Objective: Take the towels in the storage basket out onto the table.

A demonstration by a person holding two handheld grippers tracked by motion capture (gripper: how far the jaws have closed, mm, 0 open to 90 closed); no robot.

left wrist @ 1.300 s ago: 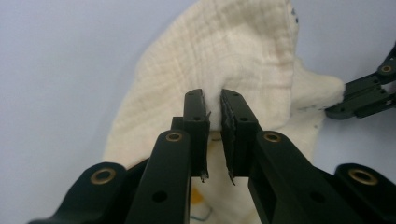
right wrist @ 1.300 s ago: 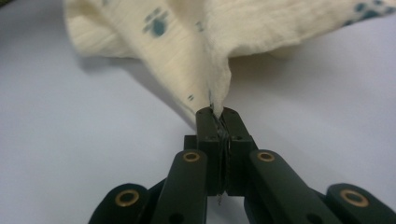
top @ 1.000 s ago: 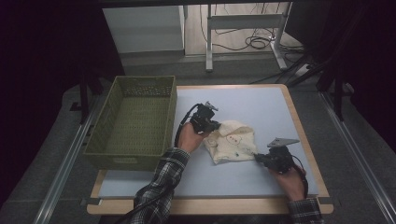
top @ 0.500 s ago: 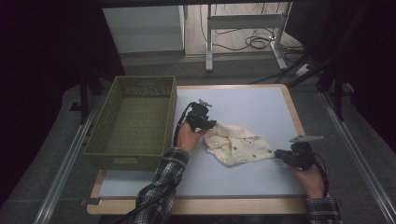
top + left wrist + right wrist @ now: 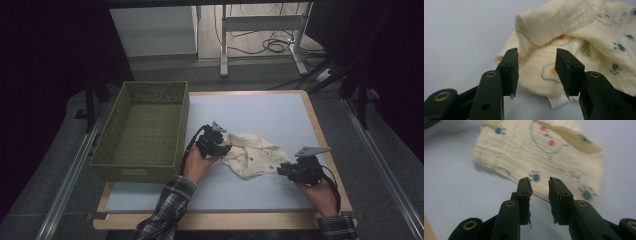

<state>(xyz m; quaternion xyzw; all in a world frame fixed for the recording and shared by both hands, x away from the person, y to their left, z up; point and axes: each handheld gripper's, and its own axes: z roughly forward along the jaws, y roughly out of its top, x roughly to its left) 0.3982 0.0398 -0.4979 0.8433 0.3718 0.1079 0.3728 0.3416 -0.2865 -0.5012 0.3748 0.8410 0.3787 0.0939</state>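
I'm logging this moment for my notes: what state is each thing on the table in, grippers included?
Cream cotton cloth with paw prints: crumpled, lying loose on the table, one edge folded over.
Green woven rectangular basket: upright, empty.
Left gripper: fingers just opened, apart, gripping nothing.
Right gripper: fingers just opened, narrow gap, gripping nothing.
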